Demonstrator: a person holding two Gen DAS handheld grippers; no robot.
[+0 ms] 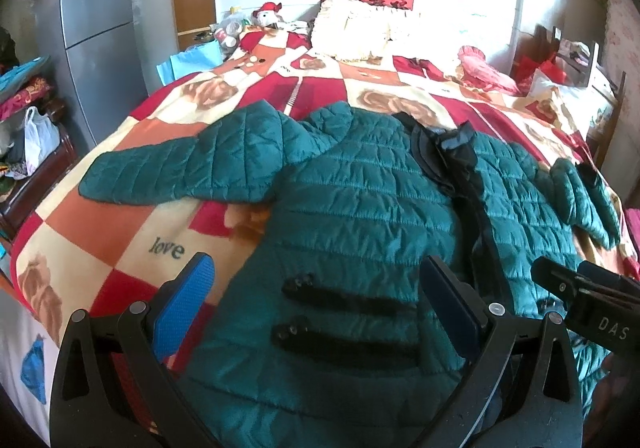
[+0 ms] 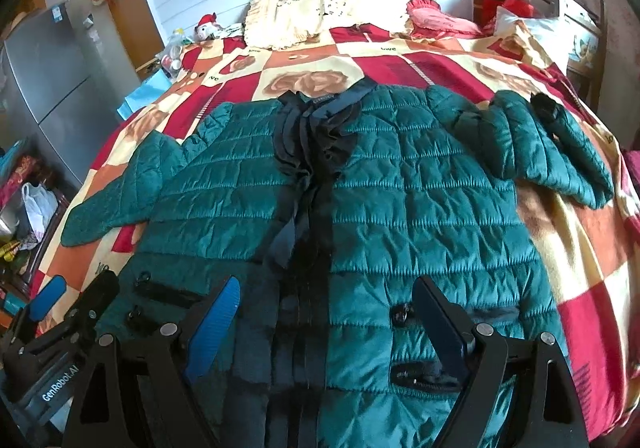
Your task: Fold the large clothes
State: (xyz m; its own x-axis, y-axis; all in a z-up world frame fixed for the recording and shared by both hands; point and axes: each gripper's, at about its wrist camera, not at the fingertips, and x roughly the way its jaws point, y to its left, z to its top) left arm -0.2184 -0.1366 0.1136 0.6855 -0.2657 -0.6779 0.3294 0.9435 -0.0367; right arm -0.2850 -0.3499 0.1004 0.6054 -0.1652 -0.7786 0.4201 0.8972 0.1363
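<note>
A teal quilted jacket [image 1: 360, 208] lies front-up on the bed, with a dark zipper strip down its middle and both sleeves spread out. It also shows in the right wrist view [image 2: 400, 188]. My left gripper [image 1: 316, 312] is open and empty, hovering over the jacket's left hem by two black pocket zips [image 1: 348, 324]. My right gripper [image 2: 326, 328] is open and empty over the hem near the centre zipper. The right gripper's body shows at the edge of the left wrist view [image 1: 592, 300]. The left gripper shows in the right wrist view [image 2: 60, 308].
The bed carries a red, orange and cream checked blanket [image 1: 120, 232]. A cream pillow [image 1: 360, 28] and pink cushion [image 1: 484, 68] lie at the head. A grey fridge [image 1: 96, 32] and cluttered low shelf [image 1: 32, 152] stand left; a wooden chair [image 1: 576, 60] stands right.
</note>
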